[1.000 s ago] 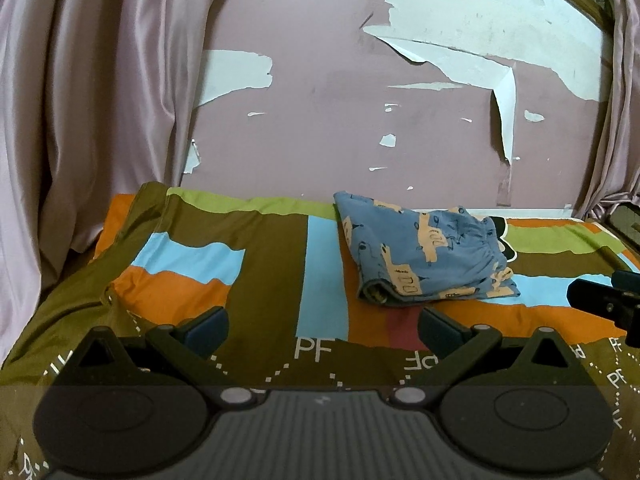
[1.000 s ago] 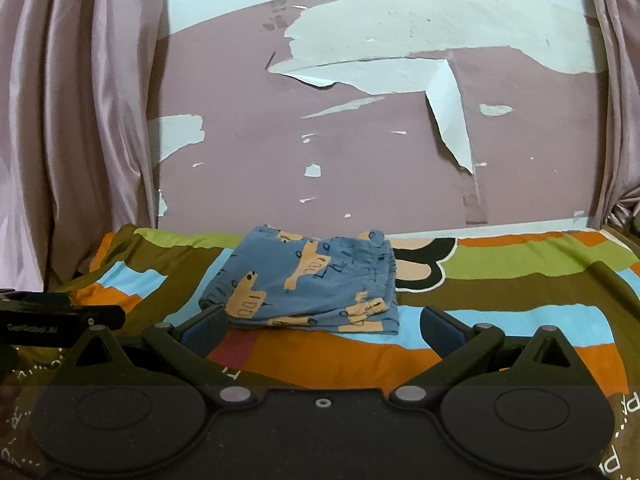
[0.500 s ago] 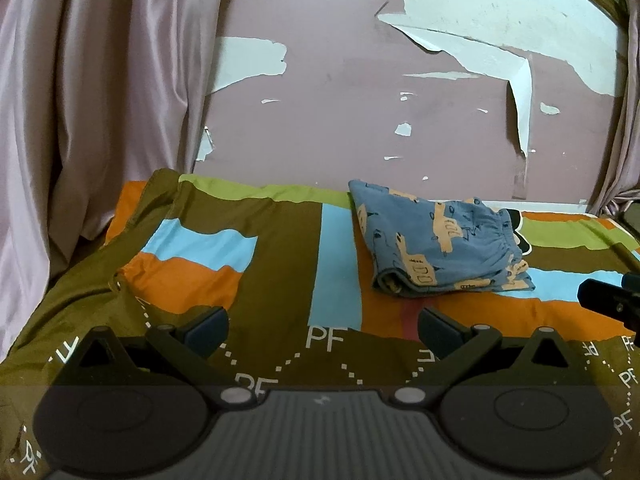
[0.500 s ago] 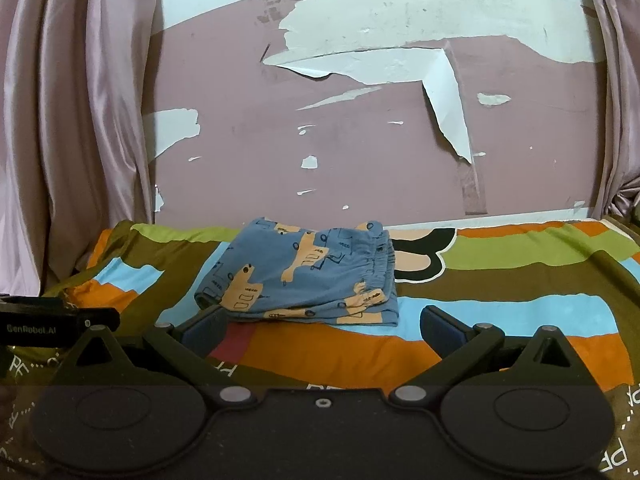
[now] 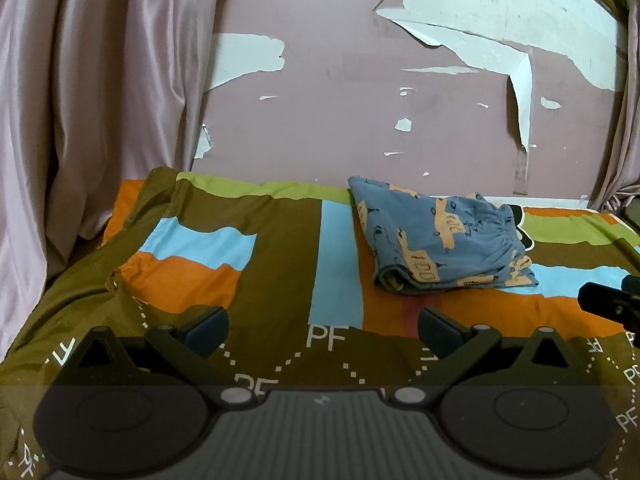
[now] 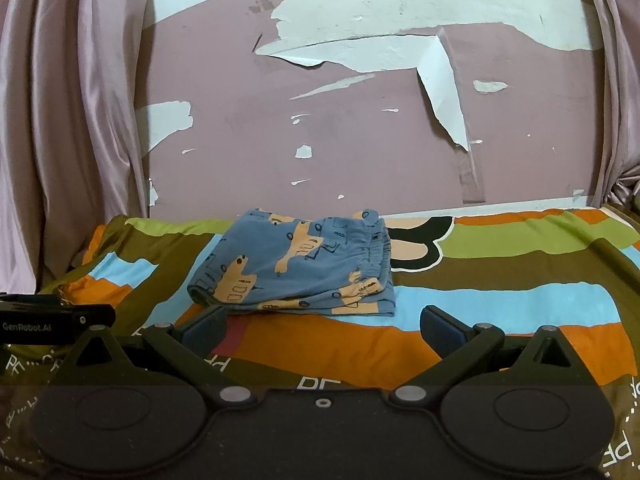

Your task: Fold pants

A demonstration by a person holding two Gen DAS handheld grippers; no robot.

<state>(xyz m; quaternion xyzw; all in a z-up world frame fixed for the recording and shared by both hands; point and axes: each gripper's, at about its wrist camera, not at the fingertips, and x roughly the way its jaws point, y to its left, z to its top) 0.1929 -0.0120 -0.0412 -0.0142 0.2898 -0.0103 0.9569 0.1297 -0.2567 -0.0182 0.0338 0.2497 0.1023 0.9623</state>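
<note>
Folded pants (image 6: 298, 264) on striped bedspread (image 6: 500, 276), near peeling wall (image 6: 360, 140); curtain (image 5: 80, 100) left of pants. Both grippers' fingers (image 5: 206, 326) spread, empty, short of pants.

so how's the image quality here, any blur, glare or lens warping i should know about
Left wrist view: dim, warm indoor light, no glare; the folded pants look sharp, the wall slightly soft, and fisheye bending curves the curtain with black corners. Right wrist view: same even light, pants crisp, wall top bowed into an arc. In both, the lowest band over the gripper body is darkened.
</note>
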